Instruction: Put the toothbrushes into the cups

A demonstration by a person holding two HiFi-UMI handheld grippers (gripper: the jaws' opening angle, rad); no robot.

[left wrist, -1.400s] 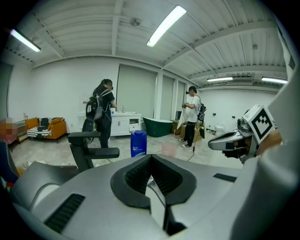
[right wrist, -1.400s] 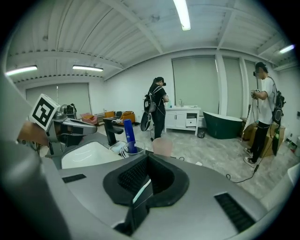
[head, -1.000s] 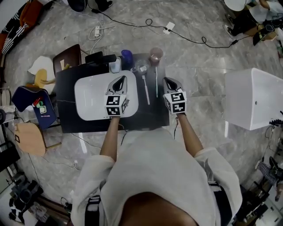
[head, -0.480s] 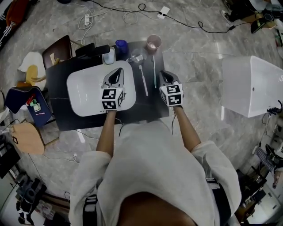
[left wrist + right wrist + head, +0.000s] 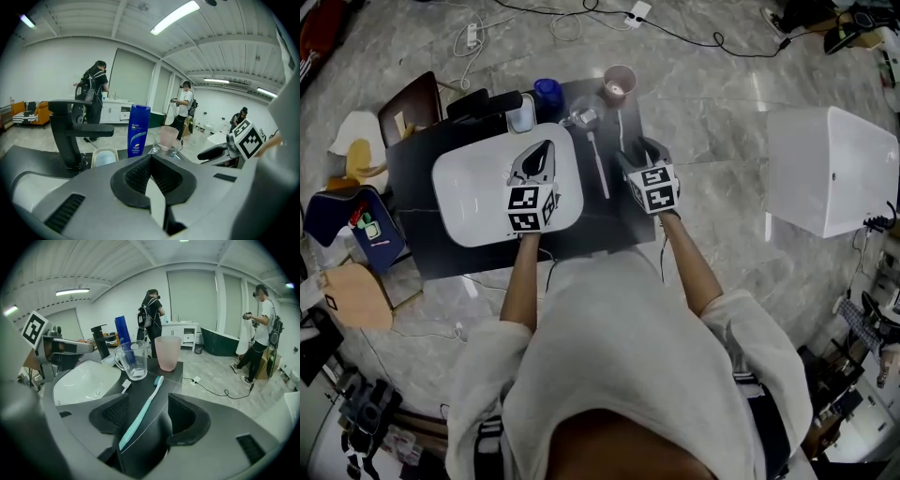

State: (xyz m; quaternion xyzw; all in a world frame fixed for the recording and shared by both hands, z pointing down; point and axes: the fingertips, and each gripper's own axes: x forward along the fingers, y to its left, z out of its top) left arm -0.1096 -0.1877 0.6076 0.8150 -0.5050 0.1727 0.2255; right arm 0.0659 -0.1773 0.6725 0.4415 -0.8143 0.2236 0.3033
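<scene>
Opening the right tool [image 5: 147,394] around the blue toothbrush [image 5: 138,418] between its jaws, to grab it for the pink cup [image 5: 168,352] ahead, with left tool [image 5: 151,159] clenched empty

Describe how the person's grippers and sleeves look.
The left gripper and right gripper share grey bodies, black ribbed jaw pads and a white cube with black square markers; a thin cable trails from each. Sleeves are white, forearms bare. The right jaws are opening, a teal toothbrush lying between them.
</scene>
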